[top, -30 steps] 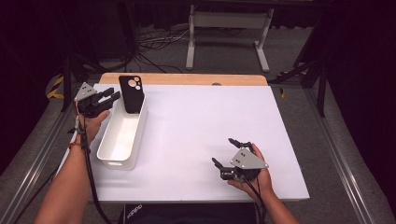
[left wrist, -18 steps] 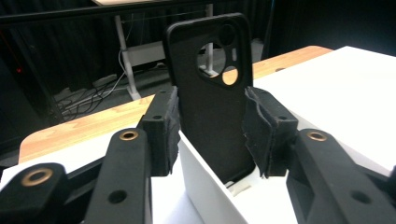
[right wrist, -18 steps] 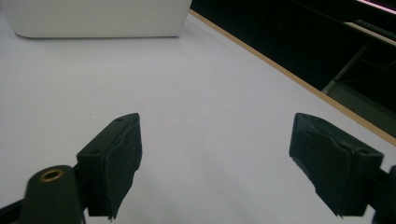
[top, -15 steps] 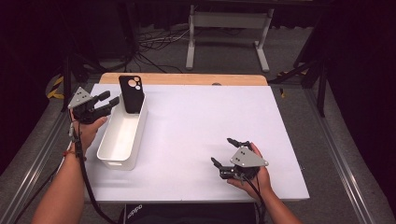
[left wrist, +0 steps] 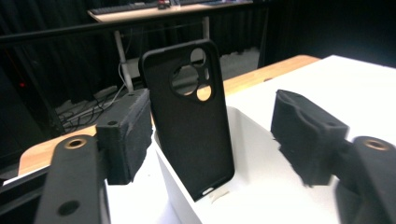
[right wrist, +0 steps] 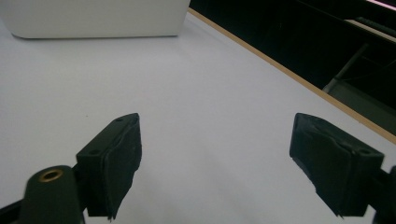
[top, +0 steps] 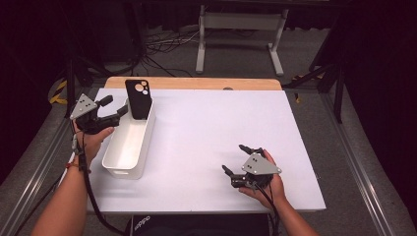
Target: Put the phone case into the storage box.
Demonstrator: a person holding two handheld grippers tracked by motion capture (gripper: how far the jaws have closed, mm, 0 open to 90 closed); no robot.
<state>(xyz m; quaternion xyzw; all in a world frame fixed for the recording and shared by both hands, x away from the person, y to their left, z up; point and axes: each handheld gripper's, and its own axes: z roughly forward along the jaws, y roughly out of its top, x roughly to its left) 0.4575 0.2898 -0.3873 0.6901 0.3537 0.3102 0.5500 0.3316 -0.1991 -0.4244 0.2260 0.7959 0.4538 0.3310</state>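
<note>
Our left hand-held gripper (top: 114, 109) is near the table's left edge, just beside the far end of the white rectangular plastic bin (top: 129, 142). Its jaws have just been opening: they stand spread, and in the left gripper view the left hand-held gripper (left wrist: 212, 135) has a gap showing between each pad and the case, so nothing is pinched.

The black phone case with round camera cut-outs (top: 137, 99) stands nearly upright in the far end of the bin, leaning on its end wall, cut-outs at the top. In the left gripper view the phone case (left wrist: 194, 121) sits between the jaws but farther off, its bottom edge down inside the bin (left wrist: 261, 186).

The bin lies lengthwise along the left side of the white table (top: 211, 128).

Our right hand-held gripper (top: 234, 160) rests near the table's near-right corner, well apart from the bin, jaws spread with only bare table (right wrist: 201, 107) between them, as the right gripper view's right hand-held gripper (right wrist: 215, 163) shows. The bin's wall (right wrist: 93, 18) sits at that view's top left.
</note>
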